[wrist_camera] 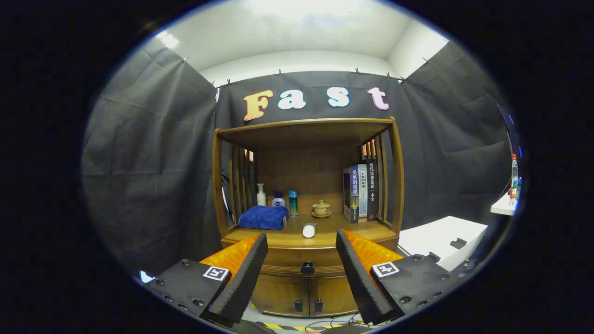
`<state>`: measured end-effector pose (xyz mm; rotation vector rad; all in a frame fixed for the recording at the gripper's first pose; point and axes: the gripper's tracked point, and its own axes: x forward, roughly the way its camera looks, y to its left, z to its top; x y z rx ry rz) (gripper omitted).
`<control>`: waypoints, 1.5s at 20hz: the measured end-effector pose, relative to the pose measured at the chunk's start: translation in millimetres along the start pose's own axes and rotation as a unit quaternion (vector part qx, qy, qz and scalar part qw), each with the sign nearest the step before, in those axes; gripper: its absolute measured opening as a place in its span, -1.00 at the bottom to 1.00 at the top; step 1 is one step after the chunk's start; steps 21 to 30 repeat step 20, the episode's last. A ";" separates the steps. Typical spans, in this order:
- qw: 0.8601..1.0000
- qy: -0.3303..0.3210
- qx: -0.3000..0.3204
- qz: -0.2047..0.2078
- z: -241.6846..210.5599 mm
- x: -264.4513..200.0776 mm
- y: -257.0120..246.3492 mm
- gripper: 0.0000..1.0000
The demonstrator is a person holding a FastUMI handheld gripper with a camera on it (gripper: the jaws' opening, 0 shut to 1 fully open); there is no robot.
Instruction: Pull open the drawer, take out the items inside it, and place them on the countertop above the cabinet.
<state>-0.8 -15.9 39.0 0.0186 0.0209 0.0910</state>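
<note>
A wooden cabinet (306, 195) stands ahead against the booth wall. Its drawer (287, 265) is closed flush, with a dark round knob (307, 267) showing between my fingers and some way beyond them. My gripper (301, 243) is open, nothing held between its fingers. The countertop (325, 229) above the drawer carries a small white bottle (308, 230) lying near the front edge, a folded blue towel (263, 217) to the left, and a lidded tea bowl (321, 208) behind. The inside of the drawer is hidden.
Several bottles (278, 198) stand at the back left of the countertop, and books (361, 191) lean at the right. Two small doors (306, 297) sit under the drawer. A white table (441, 239) lies to the right. Cables and striped tape (297, 326) run on the floor.
</note>
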 end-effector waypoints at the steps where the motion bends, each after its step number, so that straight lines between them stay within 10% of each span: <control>1: 1.000 -0.005 -0.002 0.001 4.7 -3.2 2.3 0.93; 30: 1.000 -0.025 0.000 -0.006 34.5 -8.3 14.2 0.92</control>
